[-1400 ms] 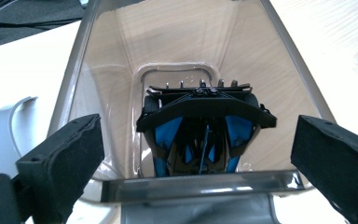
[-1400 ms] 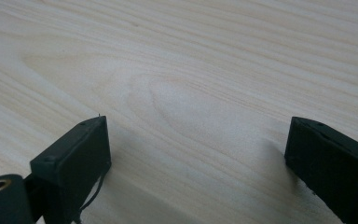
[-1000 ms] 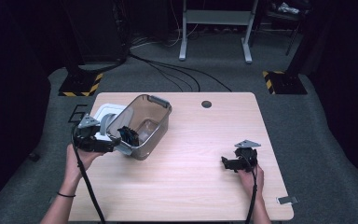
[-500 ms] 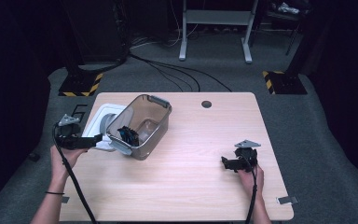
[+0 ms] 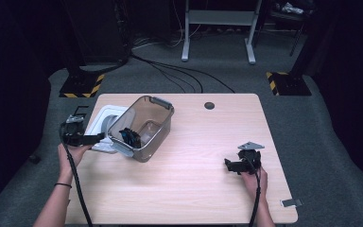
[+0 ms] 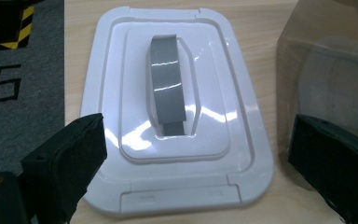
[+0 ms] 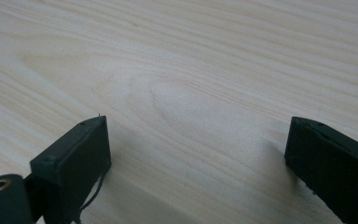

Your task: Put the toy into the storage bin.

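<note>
The left forearm comes in from the bottom left of the high view, wrist bent so that the left gripper (image 5: pixel 99 138) lies roughly level and points toward the white lid (image 6: pixel 175 107) at the table's (image 5: pixel 203 189) left edge; its jaws have just been closing a little, yet they stand wide apart, nothing pressed between them, one jaw over the lid's near left corner and the other beside the lid's right rim; the right hand (image 5: pixel 251 176) rests on the table near its right edge, and the right gripper (image 5: pixel 228 164) points left with its jaws spread wide over bare wood; the lid lies flat, handle side up, just beside the translucent grey container (image 5: pixel 144 127), which is tipped on its side; in the left gripper view the lid's long axis runs away from the gripper, as does its grey strap handle (image 6: pixel 167 86); the lid is glossy, rectangular with rounded corners and a stepped, recessed centre.
</note>
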